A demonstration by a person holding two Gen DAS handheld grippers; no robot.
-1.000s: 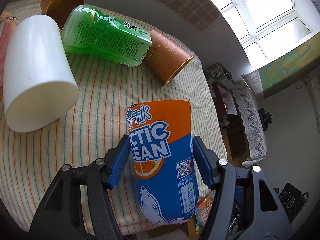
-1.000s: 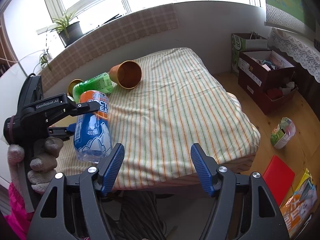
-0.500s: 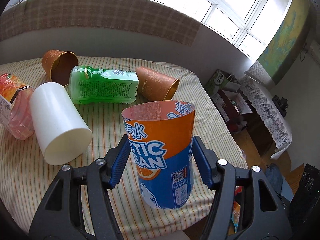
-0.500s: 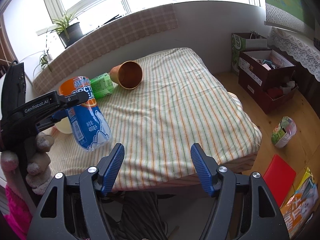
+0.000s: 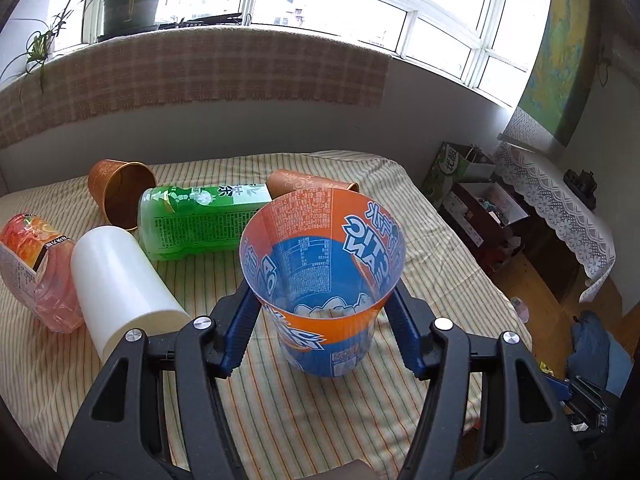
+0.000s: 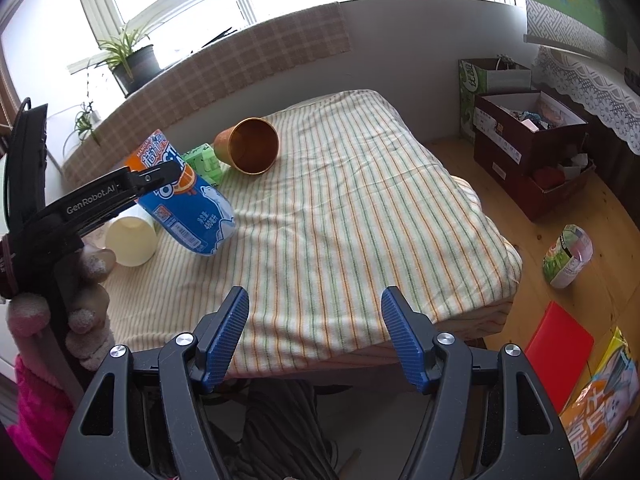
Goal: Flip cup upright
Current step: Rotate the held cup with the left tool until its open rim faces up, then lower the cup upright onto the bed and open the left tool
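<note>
— Orange-and-blue cup [image 5: 324, 280] at centre frame, mouth up, base tilted on striped cloth [image 5: 320, 408].
— Clamped by left gripper [image 5: 322, 330], blue pads pressing both sides. Right gripper [image 6: 316, 334] low in frame, spread wide, holding nothing.

cup [image 5: 326, 276]: cut-off drink bottle used as a cup, clear plastic wrapped in an orange and blue label with white lettering and a polar bear
mouth: open, wide, rim cut roughly, facing up and toward the left wrist camera; inside shows label print reversed
pose: mouth up, tilted; in the right wrist view [image 6: 188, 200] it leans with the base toward the table's middle
base: rounded, blue, at or just above the striped tablecloth; contact unclear
held: clamped at mid-body between blue pads of the left gripper [image 5: 323, 322]
position: near front left part of the table
</note>
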